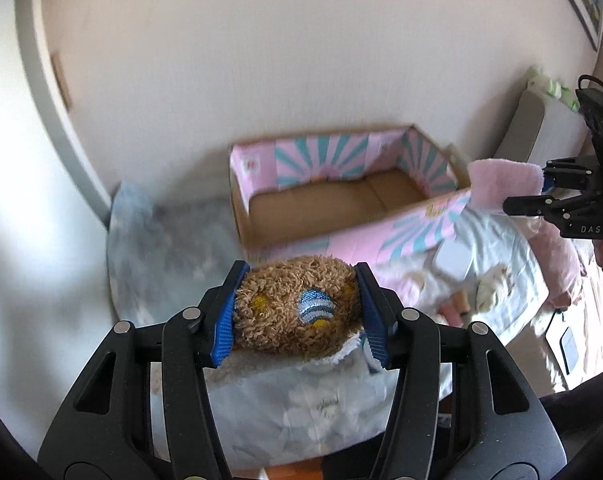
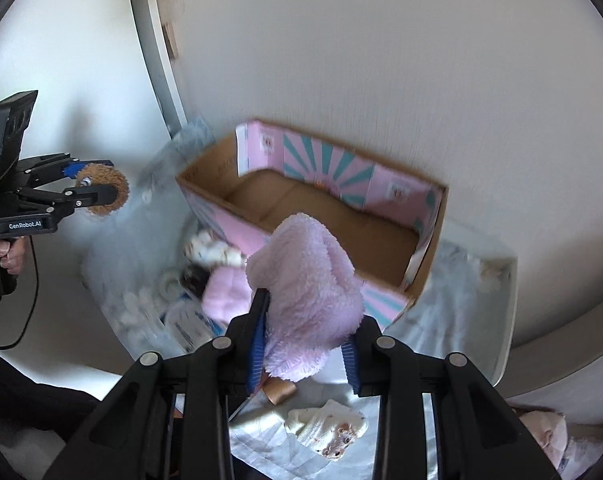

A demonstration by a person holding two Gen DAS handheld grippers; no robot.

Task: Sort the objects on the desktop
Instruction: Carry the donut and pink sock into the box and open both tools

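Left gripper (image 1: 299, 312): blue pads clamped on both sides of a brown curly plush toy (image 1: 297, 304), jaws narrowed to the toy's width; toy sits low centre of the left wrist view, above a pale cloth-covered table (image 1: 173, 248); blue embroidered patch faces the camera.

Right gripper (image 2: 305, 354): jaws nearly closed, pinching a pink fluffy plush (image 2: 305, 280); plush rises from between the pads at centre of the right wrist view, in front of the box's near wall.

Cardboard box (image 1: 341, 196): open-topped, pink and teal patterned walls, brown floor bare; stands against the wall, centre of both views, beyond both held toys.

Table surface: further soft items and a white packet (image 2: 329, 428) lie lower centre of the right wrist view; blurred.

A hand (image 2: 5, 254) grips the left gripper's handle at the left edge.
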